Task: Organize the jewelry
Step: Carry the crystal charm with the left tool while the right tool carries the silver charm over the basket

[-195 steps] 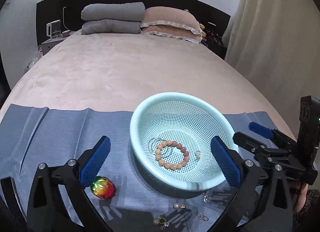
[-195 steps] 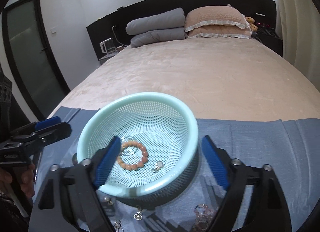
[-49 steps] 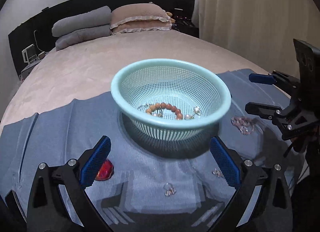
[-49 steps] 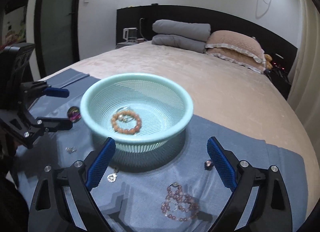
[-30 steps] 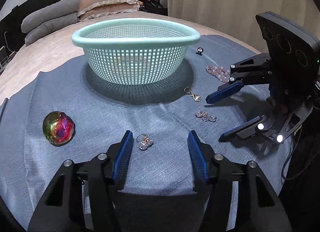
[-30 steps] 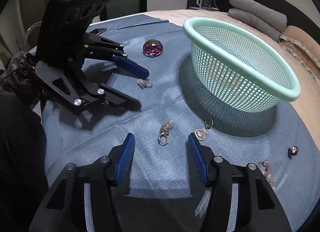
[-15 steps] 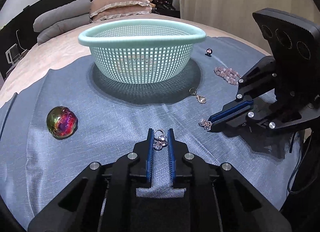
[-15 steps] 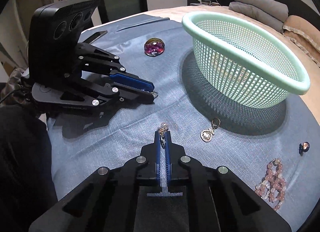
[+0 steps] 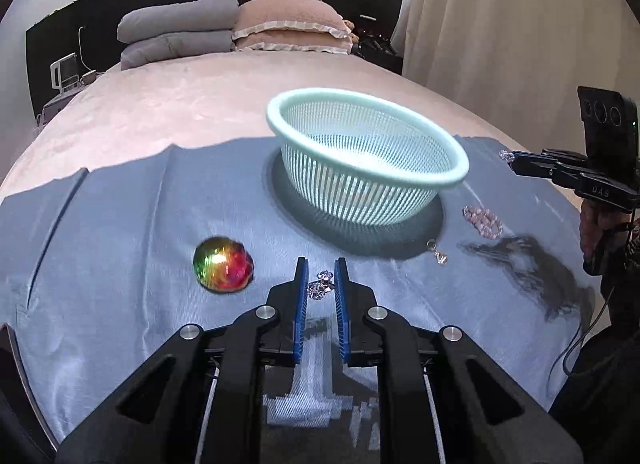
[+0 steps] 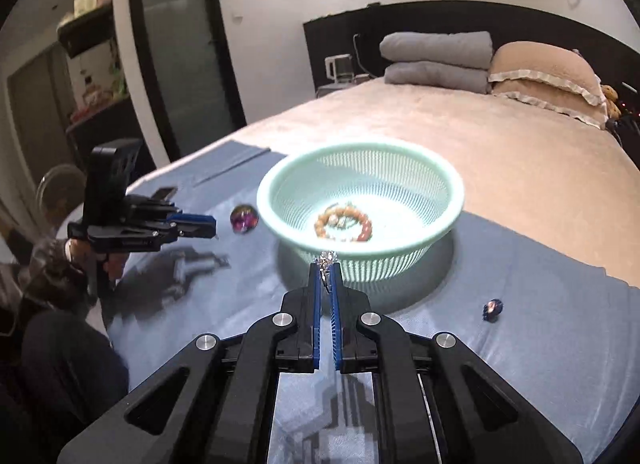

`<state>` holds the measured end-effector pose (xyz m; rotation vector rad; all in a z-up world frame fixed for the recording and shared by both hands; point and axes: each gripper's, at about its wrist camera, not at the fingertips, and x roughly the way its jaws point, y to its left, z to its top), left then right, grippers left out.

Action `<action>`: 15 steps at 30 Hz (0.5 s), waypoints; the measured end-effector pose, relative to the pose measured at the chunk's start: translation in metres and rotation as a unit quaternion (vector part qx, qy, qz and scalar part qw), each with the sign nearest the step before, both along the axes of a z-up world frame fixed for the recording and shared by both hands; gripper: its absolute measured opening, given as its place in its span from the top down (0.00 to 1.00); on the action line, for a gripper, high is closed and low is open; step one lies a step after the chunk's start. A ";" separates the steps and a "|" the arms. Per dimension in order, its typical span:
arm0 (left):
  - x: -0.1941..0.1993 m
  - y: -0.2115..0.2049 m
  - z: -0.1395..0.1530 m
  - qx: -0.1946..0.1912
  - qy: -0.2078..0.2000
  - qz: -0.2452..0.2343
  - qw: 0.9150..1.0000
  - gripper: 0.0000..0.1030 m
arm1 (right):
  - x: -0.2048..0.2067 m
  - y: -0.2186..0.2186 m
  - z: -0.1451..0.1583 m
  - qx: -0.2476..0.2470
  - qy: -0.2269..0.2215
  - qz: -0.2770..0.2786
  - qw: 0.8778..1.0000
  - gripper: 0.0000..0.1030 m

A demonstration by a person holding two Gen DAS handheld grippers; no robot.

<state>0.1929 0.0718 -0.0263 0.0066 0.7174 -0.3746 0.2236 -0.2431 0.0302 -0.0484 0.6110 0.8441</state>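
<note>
A mint-green mesh basket (image 9: 452, 167) (image 10: 400, 256) stands on a blue cloth (image 9: 120, 223) on the bed. An orange bead bracelet (image 10: 343, 222) lies inside it. My left gripper (image 9: 320, 268) is shut on a small crystal earring (image 9: 320, 284), held above the cloth in front of the basket. My right gripper (image 10: 326, 266) is shut on another crystal piece (image 10: 326, 258), held just before the basket's near wall; it also shows in the left wrist view (image 9: 516, 159). The left gripper also shows in the right wrist view (image 10: 212, 225).
An iridescent glass ball (image 9: 223, 264) (image 10: 244, 219) lies left of the basket. A pink bead bracelet (image 9: 482, 219), a pendant (image 9: 438, 254) and a small dark bead (image 10: 492, 308) lie on the cloth. Pillows (image 9: 288, 29) sit at the bed's head.
Both grippers, shut on their pieces half a second ago at the cloth, have lifted and pulled back. The right one now points at the basket from higher up.
</note>
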 end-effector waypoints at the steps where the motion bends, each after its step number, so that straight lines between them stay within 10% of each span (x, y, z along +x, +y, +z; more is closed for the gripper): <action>1: 0.003 -0.001 0.010 0.001 -0.009 -0.003 1.000 0.87 | 0.003 -0.005 0.005 0.014 -0.003 -0.009 1.000 0.96; 9: 0.037 -0.036 0.080 0.013 -0.059 -0.036 0.998 0.87 | 0.023 0.002 0.041 0.070 -0.036 -0.016 0.997 0.96; 15: 0.071 -0.063 0.080 0.018 -0.044 -0.052 0.998 0.87 | 0.054 0.035 0.029 0.031 -0.022 0.009 0.999 0.95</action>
